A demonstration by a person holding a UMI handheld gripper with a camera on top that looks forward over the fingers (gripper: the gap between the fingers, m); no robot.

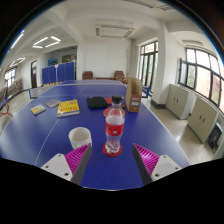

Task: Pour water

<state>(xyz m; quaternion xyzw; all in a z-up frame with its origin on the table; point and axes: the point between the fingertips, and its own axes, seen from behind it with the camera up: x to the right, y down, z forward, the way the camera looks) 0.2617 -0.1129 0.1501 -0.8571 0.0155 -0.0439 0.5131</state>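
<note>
Gripper (pixel 112 160) level over blue table (pixel 160 120), jaws open; bottle (pixel 114 128) between them, cup (pixel 80 137) left.

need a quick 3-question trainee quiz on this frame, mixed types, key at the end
1. True or false: the claw is shut on the bottle.
2. Multiple choice: what stands on the blue table just left of the bottle? A) a white cup B) a kettle C) a bowl
3. Fill in: the bottle's label is ____ in colour.

Key:
1. False. The claw is open; the bottle stands upright on the table between the fingers, with a gap at either side.
2. A, the white cup.
3. Red.
</note>
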